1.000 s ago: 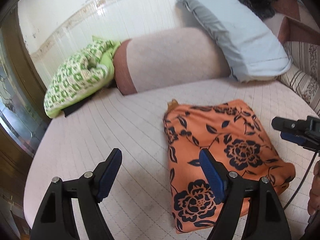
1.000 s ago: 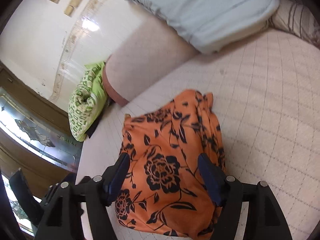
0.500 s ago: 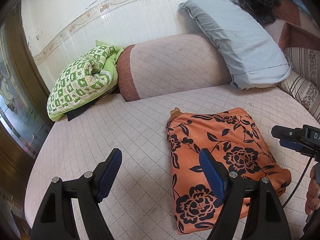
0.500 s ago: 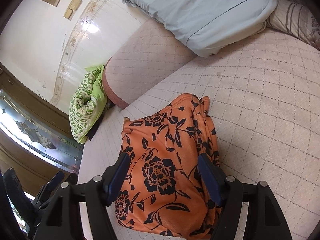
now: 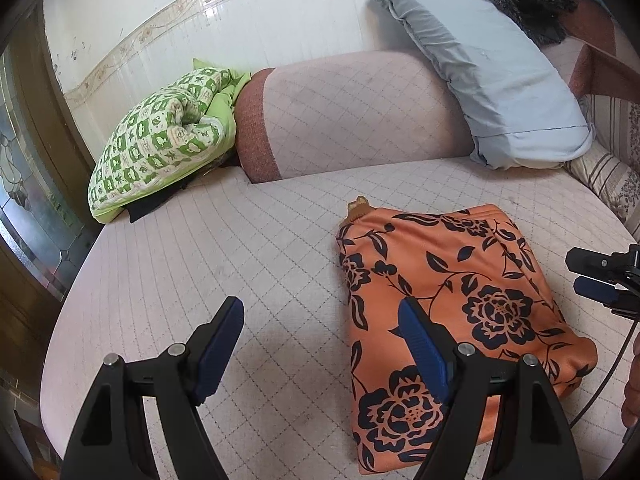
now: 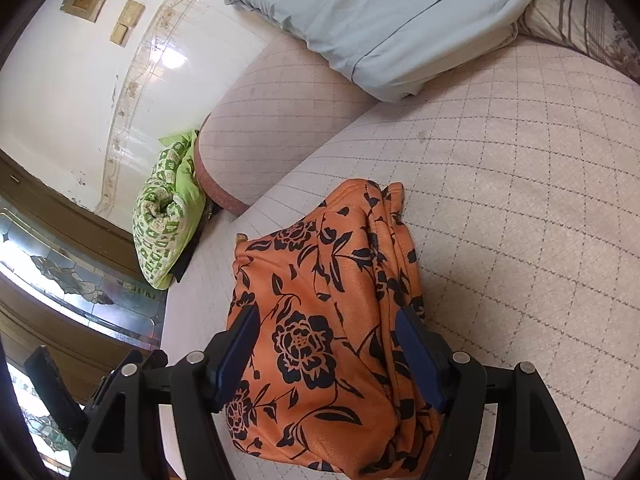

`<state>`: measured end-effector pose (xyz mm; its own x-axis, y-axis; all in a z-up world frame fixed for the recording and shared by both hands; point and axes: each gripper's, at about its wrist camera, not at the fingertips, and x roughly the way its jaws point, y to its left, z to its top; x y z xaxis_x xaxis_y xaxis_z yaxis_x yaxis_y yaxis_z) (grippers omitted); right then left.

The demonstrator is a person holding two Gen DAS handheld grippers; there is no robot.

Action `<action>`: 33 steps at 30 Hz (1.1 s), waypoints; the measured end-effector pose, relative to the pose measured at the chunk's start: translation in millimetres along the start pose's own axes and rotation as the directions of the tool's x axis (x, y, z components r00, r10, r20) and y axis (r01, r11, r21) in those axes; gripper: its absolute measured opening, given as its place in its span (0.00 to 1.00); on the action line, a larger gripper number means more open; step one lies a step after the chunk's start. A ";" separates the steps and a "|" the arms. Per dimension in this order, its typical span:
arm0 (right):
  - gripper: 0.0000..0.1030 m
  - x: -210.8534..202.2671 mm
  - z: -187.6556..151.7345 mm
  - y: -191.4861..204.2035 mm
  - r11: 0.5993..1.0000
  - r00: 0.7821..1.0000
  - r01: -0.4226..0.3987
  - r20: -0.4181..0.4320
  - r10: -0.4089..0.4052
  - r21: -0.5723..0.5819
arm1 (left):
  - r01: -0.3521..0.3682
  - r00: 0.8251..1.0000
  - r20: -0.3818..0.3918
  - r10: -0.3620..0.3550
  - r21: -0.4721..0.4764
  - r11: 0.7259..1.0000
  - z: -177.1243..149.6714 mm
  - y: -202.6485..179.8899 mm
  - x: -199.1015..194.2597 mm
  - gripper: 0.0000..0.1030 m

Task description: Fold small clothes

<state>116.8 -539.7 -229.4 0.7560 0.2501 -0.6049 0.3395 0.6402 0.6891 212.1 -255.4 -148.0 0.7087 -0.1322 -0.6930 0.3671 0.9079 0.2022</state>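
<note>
**A:** What is lying on the bed?

**B:** An orange garment [image 5: 452, 312] printed with black flowers and leafy vines, folded into a thick, roughly rectangular bundle [image 6: 320, 320].

**A:** Where does it sit?

**B:** Flat on the quilted pale-pink bed cover [image 5: 224, 264], near the front edge, well apart from the pink bolster [image 5: 352, 116] at the back.

**A:** How neat is the fold?

**B:** The top face is fairly smooth. On the side away from the bolster's red end, several layered edges show, stacked and slightly rumpled. A small tan scrap pokes out at the corner nearest the bolster.
</note>
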 end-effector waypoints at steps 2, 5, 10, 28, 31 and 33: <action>0.71 0.7 0.1 -0.6 1.000 1.000 0.003 -0.003 -0.003 -0.001 | 0.000 1.000 -0.011 0.000 -0.002 1.000 -0.6 1.2 4.6 0.78; 0.71 1.4 0.1 -2.8 1.000 1.000 0.000 -0.010 0.000 0.006 | 0.002 1.000 -0.027 -0.002 -0.008 1.000 -1.7 2.1 10.8 0.78; 0.71 2.6 0.8 -7.1 1.000 1.000 -0.001 -0.016 0.002 0.022 | -0.001 0.999 -0.051 0.000 -0.018 1.000 -4.7 3.5 21.7 0.78; 0.71 6.9 4.3 -22.5 0.998 0.998 -0.016 -0.058 0.019 0.058 | 0.267 0.917 -0.269 -0.295 -0.135 0.954 -13.5 15.1 83.7 0.78; 0.71 7.0 5.2 -28.7 0.998 0.998 -0.010 -0.068 0.015 0.068 | 0.314 0.899 -0.263 -0.350 -0.171 0.934 -13.6 20.9 86.0 0.78; 0.71 7.4 6.0 -33.2 0.997 0.997 -0.010 -0.079 0.016 0.076 | 0.356 0.885 -0.249 -0.393 -0.184 0.916 -12.5 25.0 85.2 0.78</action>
<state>114.4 -563.5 -254.4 0.7151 0.3169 -0.6230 0.3735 0.5802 0.7238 274.1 -239.0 -210.6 0.3326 -0.3752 -0.8652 0.4774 0.8582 -0.1886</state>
